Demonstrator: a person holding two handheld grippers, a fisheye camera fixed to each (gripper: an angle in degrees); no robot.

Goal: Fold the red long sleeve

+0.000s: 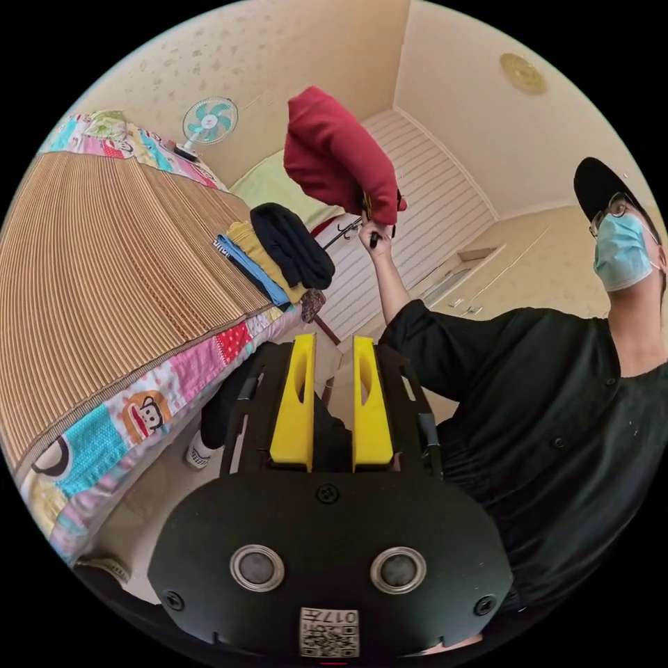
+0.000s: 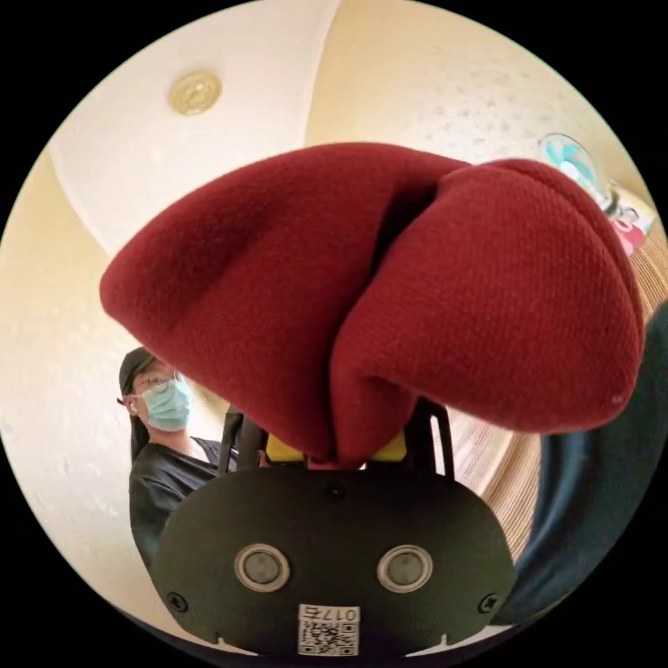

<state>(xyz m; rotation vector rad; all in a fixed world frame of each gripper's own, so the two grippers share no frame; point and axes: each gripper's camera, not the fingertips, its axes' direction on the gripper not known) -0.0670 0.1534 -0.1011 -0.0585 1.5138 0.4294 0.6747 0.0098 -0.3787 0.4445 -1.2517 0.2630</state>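
Left gripper [image 1: 332, 400]: yellow fingers [image 1: 295, 403] narrow, small gap, nothing between them. It points up past the bed edge toward the person [image 1: 550, 390].

Right gripper [image 2: 336, 456]: fingers clamped on the red long sleeve [image 2: 376, 292], the cloth bunched in a thick wad that droops over both sides of the gripper. Only bits of yellow show under the fabric. In the left gripper view the same red wad [image 1: 337, 149] sits high in the air, above the person's raised hand [image 1: 376, 233], clear of the bed.

Bed: woven mat [image 1: 104, 278] on top, patchwork cartoon quilt [image 1: 139, 417] along the edge. At the far end of the mat there's a stack of folded clothes [image 1: 278, 257]: blue and yellow pieces at the bottom, a black one on top.

Fan [image 1: 209, 122] stands behind the bed against the wall. Round ceiling light [image 1: 523, 73] overhead.
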